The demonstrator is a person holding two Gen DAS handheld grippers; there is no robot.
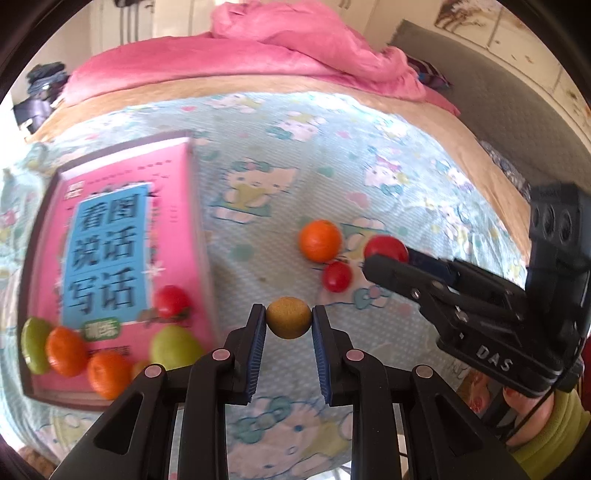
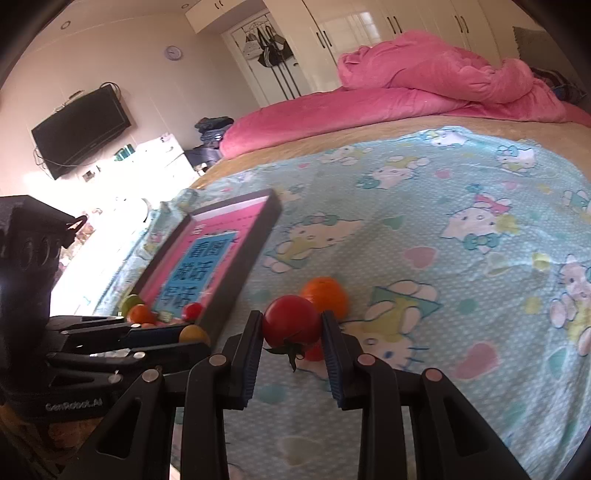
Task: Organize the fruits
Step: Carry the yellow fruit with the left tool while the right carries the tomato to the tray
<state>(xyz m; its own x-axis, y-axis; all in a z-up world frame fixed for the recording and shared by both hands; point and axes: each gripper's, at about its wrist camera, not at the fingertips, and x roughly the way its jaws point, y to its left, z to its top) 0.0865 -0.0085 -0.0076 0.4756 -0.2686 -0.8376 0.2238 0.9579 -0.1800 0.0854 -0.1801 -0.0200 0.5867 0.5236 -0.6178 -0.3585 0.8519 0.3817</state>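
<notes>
Home bedroom: bed (image 2: 424,192), pink duvet (image 2: 406,85), wardrobes (image 2: 369,26).

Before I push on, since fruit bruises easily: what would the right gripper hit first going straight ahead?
The right gripper already clamps a red tomato; straight beyond sits the orange, probably first, though depth is unclear.

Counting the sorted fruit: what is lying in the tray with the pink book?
In the tray, on the book: two green fruits, two oranges and a red tomato. The left gripper hides the near corner.
</notes>
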